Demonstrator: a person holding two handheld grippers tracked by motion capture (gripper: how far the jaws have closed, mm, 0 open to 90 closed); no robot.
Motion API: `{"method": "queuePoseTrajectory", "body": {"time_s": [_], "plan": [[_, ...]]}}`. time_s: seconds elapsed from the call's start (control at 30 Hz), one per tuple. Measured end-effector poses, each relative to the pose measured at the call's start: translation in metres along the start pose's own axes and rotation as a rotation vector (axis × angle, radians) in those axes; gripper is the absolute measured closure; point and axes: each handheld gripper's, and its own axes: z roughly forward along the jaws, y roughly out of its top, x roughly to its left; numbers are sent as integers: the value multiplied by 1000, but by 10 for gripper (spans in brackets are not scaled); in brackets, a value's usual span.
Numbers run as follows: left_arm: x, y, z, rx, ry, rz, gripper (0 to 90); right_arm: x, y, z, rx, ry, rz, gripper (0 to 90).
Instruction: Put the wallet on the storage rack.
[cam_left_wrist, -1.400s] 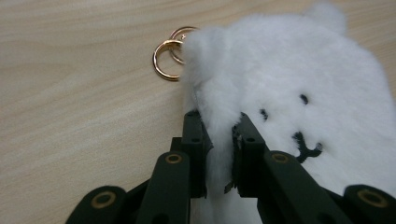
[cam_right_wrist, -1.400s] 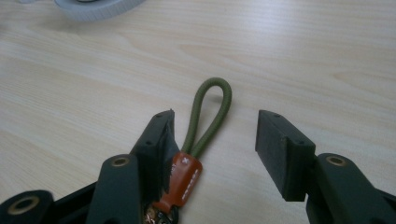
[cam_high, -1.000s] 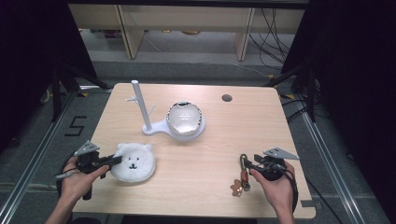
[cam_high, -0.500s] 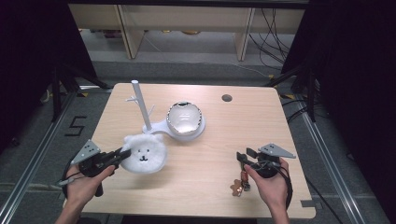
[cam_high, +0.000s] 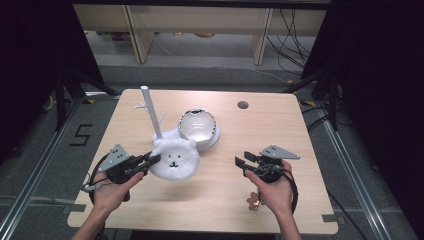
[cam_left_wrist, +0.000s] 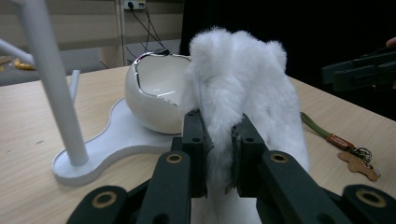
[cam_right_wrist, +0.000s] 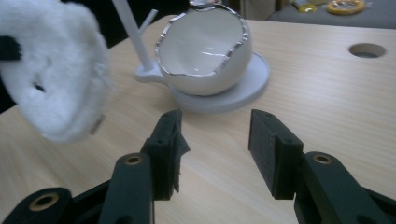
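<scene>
A white fluffy pouch with a bear face (cam_high: 175, 160) hangs clear of the table, and my left gripper (cam_high: 152, 160) is shut on its edge. In the left gripper view both pads pinch the fur (cam_left_wrist: 243, 93) at the jaw tips (cam_left_wrist: 219, 154). Just behind the pouch stands a white holder with an eggshell-shaped bowl (cam_high: 197, 125) and a branched post (cam_high: 151, 112). My right gripper (cam_high: 245, 161) hovers over the table's right half. Its jaws (cam_right_wrist: 215, 144) have just been closing, stand apart and have nothing between them. The pouch (cam_right_wrist: 51, 74) and bowl (cam_right_wrist: 205, 51) lie ahead of it.
A key ring with a brown charm and green strap (cam_high: 254, 201) lies by the right hand near the front edge, also seen in the left gripper view (cam_left_wrist: 357, 161). A round cable hole (cam_high: 243, 105) sits at the table's back right. Dark frame rails flank the table.
The left gripper has lifted the pouch off the table and carried it right, toward the holder. The right gripper has moved up and away from the key ring, with its jaws narrower.
</scene>
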Motion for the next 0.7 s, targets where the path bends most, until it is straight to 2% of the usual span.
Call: {"method": "queuePoseTrajectory", "body": {"time_s": [0.07, 0.17, 0.2, 0.23, 0.27, 0.3, 0.33, 0.47, 0.57, 0.63, 0.67, 0.7], "plan": [[-4, 1, 6, 2, -9, 8, 782, 6, 4, 7, -10, 26, -9, 552], [-9, 2, 14, 0, -28, 17, 781, 17, 9, 14, -3, 72, 15, 552], [-10, 2, 16, 7, -30, 24, 782, 17, 11, 18, -8, 85, -33, 552], [-12, 2, 18, 9, -34, 28, 781, 22, 12, 20, -1, 89, -9, 553], [-14, 3, 21, 11, -37, 33, 781, 23, 13, 24, -15, 106, -33, 552], [-15, 3, 23, 11, -41, 34, 781, 28, 15, 25, -2, 112, -11, 552], [-17, 3, 25, 13, -45, 37, 781, 29, 16, 28, -11, 133, -39, 549], [-20, 5, 30, 14, -55, 50, 781, 37, 19, 33, 1, 153, -32, 527], [-23, 6, 33, 7, -64, 60, 781, 38, 21, 37, 0, 169, -60, 485], [-24, 7, 34, 8, -69, 67, 781, 40, 22, 39, -1, 180, -35, 464], [-25, 6, 36, -5, -79, 70, 781, 40, 22, 40, -6, 181, -49, 455], [-26, 7, 35, 8, -71, 75, 781, 41, 22, 41, -5, 184, -33, 447]]}}
